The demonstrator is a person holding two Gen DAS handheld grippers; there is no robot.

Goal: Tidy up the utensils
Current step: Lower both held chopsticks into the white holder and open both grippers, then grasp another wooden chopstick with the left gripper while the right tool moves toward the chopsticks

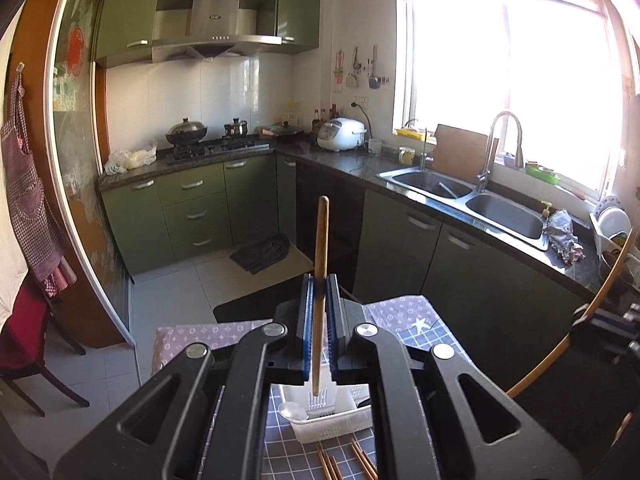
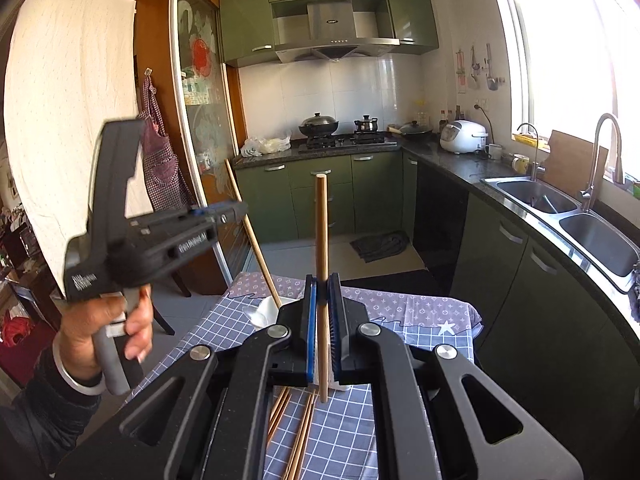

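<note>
While upright, chopstick clamped between left hand-held gripper jaws

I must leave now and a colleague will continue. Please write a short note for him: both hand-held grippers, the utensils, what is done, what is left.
Left hand-held gripper: shut on a chopstick, upright, its lower end over the white basket.
Right hand-held gripper: shut on another chopstick, upright above the table.
Done: a spoon lies in the basket.
Left: drop both held chopsticks in, then collect the loose chopsticks on the checked cloth.
</note>
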